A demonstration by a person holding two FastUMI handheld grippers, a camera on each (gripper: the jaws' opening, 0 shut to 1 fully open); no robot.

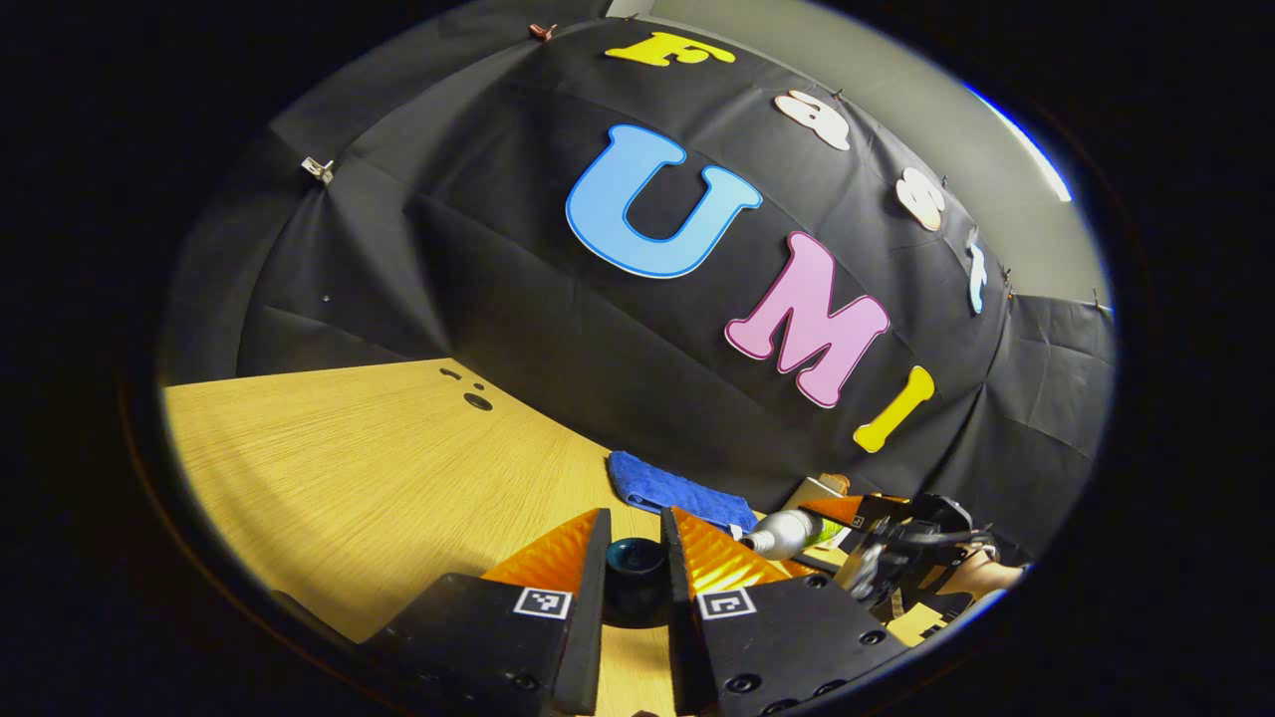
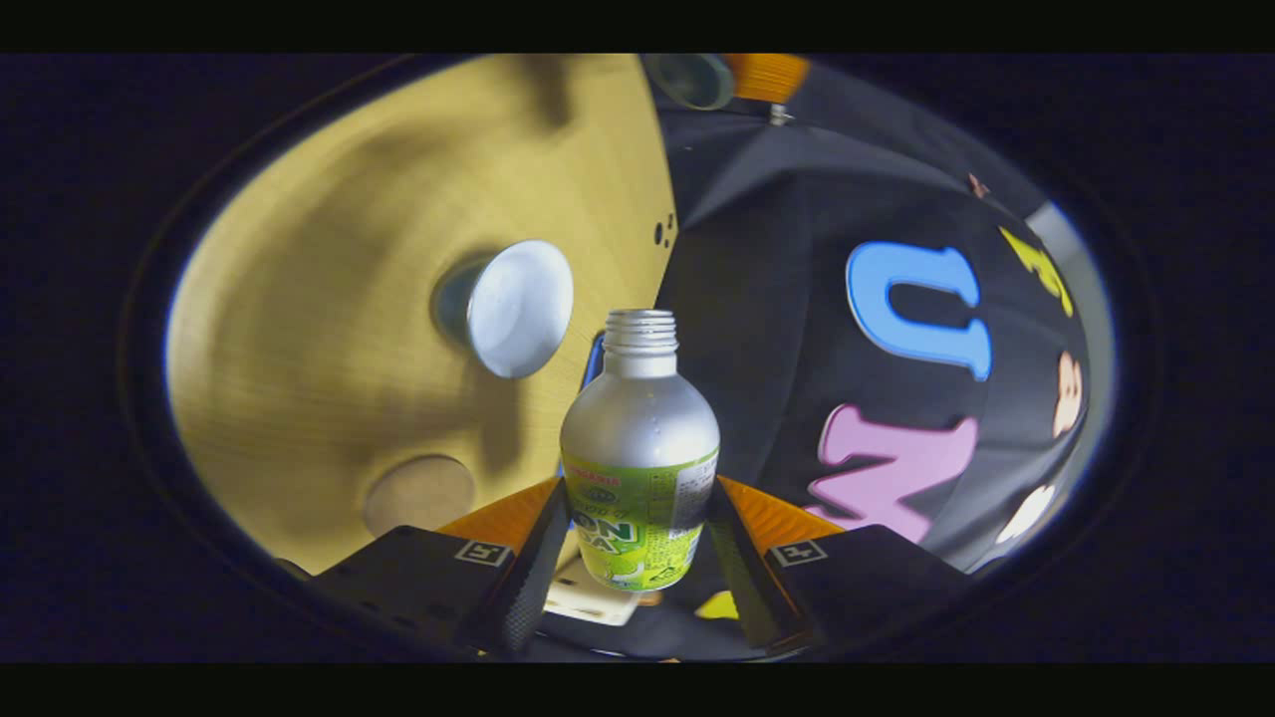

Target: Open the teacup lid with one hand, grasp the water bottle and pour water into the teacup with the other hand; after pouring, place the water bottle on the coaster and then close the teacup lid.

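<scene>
Bottle handling: the water bottle (image 2: 639, 448) looks like thin metal, stiff but dentable and smooth enough to slip; its weight I judge by how full it is, which I cannot see. Best held across the labelled belly, as now.
Bottle look: silver shoulder, threaded open neck with no cap, green label around the lower body.
Right claw (image 2: 637, 568): clamped on the bottle, one finger pressing each side of the label.
Bottle place: lifted, tipped over the tabletop (image 2: 299, 299), neck pointing toward 12 o'clock in the right gripper view.
Teacup (image 2: 503, 309): at 10 o'clock from the bottle's neck, mouth open; likely breakable.
Coaster (image 2: 418, 495): round disc at 8 o'clock, bare.
Left claw (image 1: 636, 568): closed on the dark knobbed lid (image 1: 636, 570), held off the tabletop.
Blue cloth (image 1: 677, 490): near the wall.
</scene>
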